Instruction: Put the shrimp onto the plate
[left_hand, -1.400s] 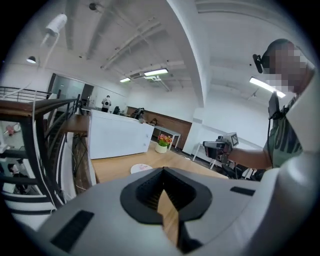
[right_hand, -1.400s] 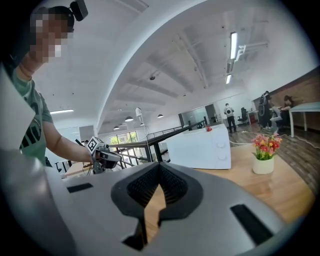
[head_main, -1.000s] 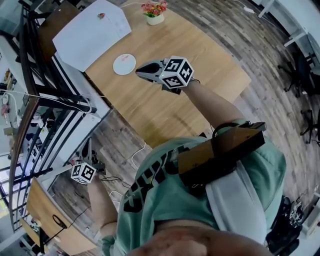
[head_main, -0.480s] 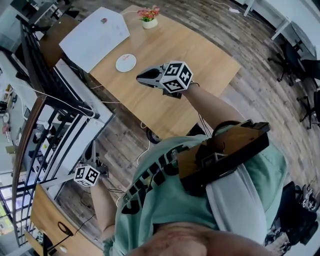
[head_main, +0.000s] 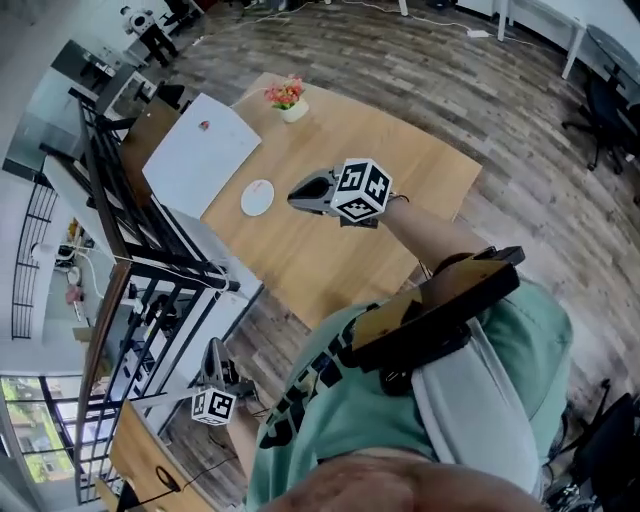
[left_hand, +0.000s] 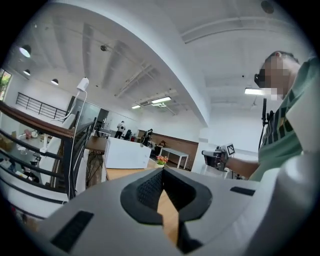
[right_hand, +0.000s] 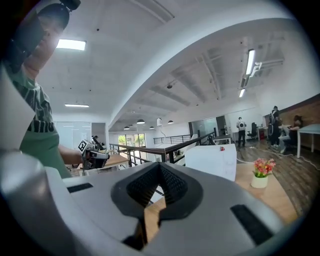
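Shrimp (head_main: 204, 125) not yet picked up: a small red speck on the white box (head_main: 200, 165) at the far corner of the counter (head_main: 380, 170), with the plate (head_main: 257, 196) just beside the box

As I read it, your main risk is arriving with the jaws pressed together. Your right gripper (right_hand: 160, 167) and left gripper (left_hand: 162, 172) both show their tips meeting with nothing between them, so you would nudge so small a piece along the box or off its edge rather than catch it. Part them before you come in. The plate lies between your right jaws and the box, so a low reach could clip it, and the flower pot (head_main: 288, 100) stands near the box too. The shrimp is well apart from the right jaws, beyond the plate, and farther still from the left, which hang off the counter beside the railing (head_main: 150, 280)
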